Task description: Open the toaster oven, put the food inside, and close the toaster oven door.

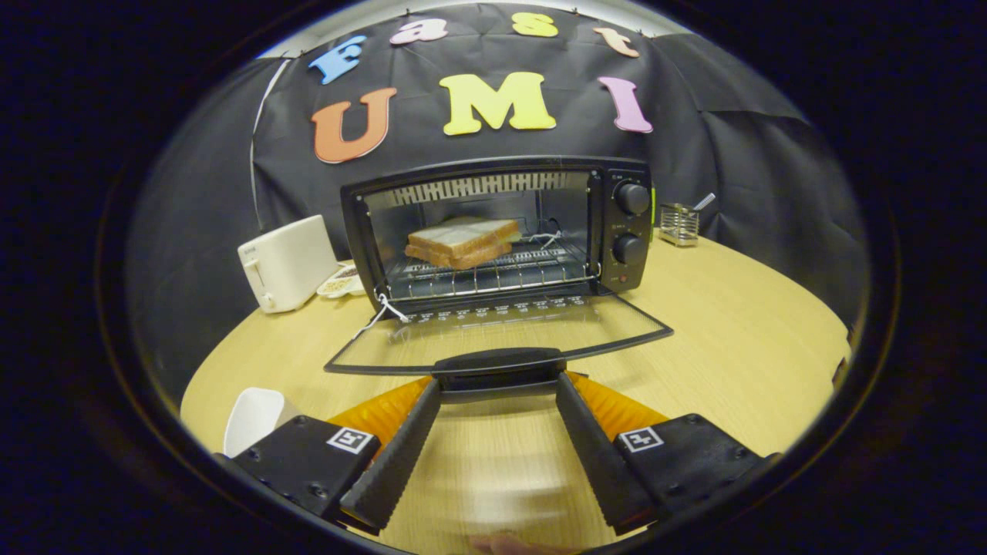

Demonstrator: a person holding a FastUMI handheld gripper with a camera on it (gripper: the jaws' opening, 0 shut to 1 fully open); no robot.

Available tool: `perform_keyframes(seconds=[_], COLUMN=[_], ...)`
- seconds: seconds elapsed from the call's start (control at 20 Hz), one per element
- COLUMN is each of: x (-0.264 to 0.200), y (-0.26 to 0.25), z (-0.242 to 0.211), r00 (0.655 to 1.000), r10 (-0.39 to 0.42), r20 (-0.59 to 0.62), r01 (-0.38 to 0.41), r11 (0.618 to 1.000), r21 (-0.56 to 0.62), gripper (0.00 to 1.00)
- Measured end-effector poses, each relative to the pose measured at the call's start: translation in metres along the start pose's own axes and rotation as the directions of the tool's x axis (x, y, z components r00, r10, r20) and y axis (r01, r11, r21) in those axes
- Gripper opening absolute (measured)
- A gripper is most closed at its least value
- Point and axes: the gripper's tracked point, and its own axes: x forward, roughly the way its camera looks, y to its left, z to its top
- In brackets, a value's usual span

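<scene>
A wooden table [732,339] is seen carrying a black toaster oven [501,231] whose glass door [493,339] is folded down flat. Two slices of bread [463,240] are laid on the rack inside. A white toaster [285,262] is placed left of the oven. The gripper [497,385] is spread wide, its fingertips set just under the door handle [497,362], nothing being grasped.

Black toaster oven [493,231], pale tan bread [463,240], white toaster [287,264], light wooden table [732,324].
</scene>
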Motion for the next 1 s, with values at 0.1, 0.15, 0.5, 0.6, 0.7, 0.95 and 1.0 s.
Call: perform_keyframes(seconds=[0.1,0.15,0.5,0.6,0.7,0.95,1.0], x=[-0.001,-0.003,-0.004,-0.006,-0.009,-0.012,-0.011], y=[0.001,0.001,0.0,0.002,0.004,0.008,0.01], z=[0.004,0.006,0.011,0.019,0.034,0.075,0.089], r00=[1.0,0.999,0.998,0.996,0.989,0.972,0.967], r10=[-0.002,-0.002,0.004,0.009,0.017,0.025,0.028], r20=[0.023,0.035,0.062,0.091,0.144,0.233,0.255], r01=[0.002,0.002,-0.002,-0.006,-0.011,-0.013,-0.013], r11=[1.0,1.0,1.0,1.0,0.999,0.999,0.998], r21=[-0.017,-0.024,-0.03,-0.029,-0.041,-0.051,-0.059], gripper=[1.0,1.0,1.0,1.0,1.0,1.0,1.0])
